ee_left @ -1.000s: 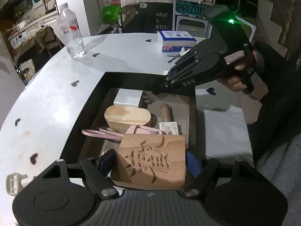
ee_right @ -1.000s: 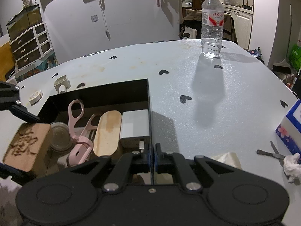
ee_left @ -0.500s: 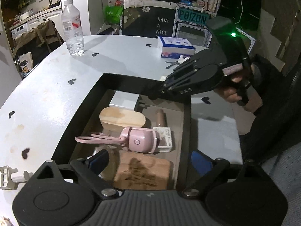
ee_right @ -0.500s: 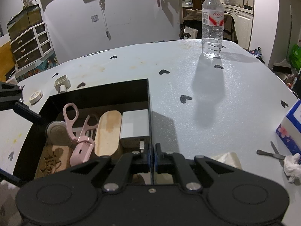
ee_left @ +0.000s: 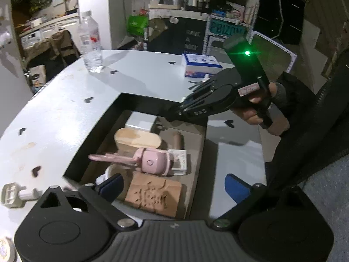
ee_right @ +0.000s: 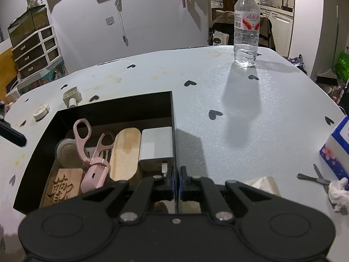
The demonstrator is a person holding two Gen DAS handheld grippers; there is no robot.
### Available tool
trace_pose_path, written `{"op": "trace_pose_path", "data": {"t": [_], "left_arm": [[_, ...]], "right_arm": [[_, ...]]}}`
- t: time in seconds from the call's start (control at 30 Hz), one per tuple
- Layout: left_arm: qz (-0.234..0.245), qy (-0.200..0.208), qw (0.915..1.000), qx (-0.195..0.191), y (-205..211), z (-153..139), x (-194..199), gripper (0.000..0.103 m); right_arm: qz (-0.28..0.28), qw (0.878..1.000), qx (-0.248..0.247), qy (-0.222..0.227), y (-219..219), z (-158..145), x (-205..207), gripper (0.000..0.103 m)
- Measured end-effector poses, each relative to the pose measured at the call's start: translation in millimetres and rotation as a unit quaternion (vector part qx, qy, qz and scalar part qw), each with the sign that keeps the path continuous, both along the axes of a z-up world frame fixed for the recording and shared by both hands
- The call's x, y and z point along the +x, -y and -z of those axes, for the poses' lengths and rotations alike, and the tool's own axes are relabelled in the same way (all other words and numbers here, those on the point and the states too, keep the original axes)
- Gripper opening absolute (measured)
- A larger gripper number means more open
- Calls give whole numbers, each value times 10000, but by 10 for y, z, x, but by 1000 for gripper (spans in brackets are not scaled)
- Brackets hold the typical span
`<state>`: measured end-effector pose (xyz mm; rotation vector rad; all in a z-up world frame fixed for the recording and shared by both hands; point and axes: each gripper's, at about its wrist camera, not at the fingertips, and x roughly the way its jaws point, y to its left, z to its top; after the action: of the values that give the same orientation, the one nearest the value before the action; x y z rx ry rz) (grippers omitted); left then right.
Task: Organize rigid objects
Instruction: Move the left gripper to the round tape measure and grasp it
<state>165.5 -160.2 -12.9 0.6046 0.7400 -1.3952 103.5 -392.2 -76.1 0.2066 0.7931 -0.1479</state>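
The carved wooden block (ee_left: 154, 194) lies flat in the near end of the black box (ee_left: 139, 100), free of my left gripper (ee_left: 174, 187). That gripper hovers just above it, jaws wide and still opening, with its blue pads (ee_left: 112, 185) clear of the block. Also in the box are a pink eyelash curler (ee_right: 93, 159), an oval wooden piece (ee_right: 125, 152), a white charger (ee_right: 156, 144) and a round jar (ee_right: 65, 150). My right gripper (ee_right: 175, 179) is shut on the thin right wall of the black box (ee_right: 173, 131). A hand (ee_left: 255, 109) holds it.
A water bottle (ee_right: 246, 28) stands at the far side of the white table (ee_right: 240, 120). A tissue box (ee_right: 336, 150), small metal scissors (ee_right: 314, 178) and a crumpled tissue (ee_right: 338, 193) lie at the right. A white plastic nozzle (ee_right: 72, 98) and a tape roll (ee_right: 41, 110) sit left of the box.
My left gripper opened and let go of the carved block, which dropped flat into the box. The gripper then drew back and up. The right gripper kept still.
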Motion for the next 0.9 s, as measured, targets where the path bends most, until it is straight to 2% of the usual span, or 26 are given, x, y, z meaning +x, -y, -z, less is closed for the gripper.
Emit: {"op": "trace_pose_path", "data": {"t": [0.13,0.27,0.37,0.47,0.53,0.6,0.7,0.83,0.9], "left_arm": [[-397,164,9991,-69,-187,-38,33,101],[-1092,229,9936,-205,-401,-39,130,103],[-1643,220,9858,-252,-569,-6,238,103],[-2296,265,9724,-329,-738,29,371,103],[-2793,274,9591,-368,-852,64,490,103],[-3362,287,9406,-373,-964,110,622,103],[-4127,386,9094,-344,-1110,177,808,103],[-5112,623,8569,-217,-1265,312,1051,103],[-5381,651,8400,-257,-1356,373,1133,103]], "right_arm": [[-2,10000,1,2,-1,-1,-1,5],[0,10000,3,2,3,-1,-6,5],[-3,10000,5,5,2,-1,-6,5],[-15,10000,-13,6,-3,-5,-7,5],[-11,10000,-4,15,-2,-6,-6,5],[-9,10000,-3,22,0,-4,-15,5],[-19,10000,-31,20,-7,-6,-23,5],[-2,10000,-58,8,-15,-9,-24,4],[-17,9999,-128,-9,-33,-30,-32,4]]}}
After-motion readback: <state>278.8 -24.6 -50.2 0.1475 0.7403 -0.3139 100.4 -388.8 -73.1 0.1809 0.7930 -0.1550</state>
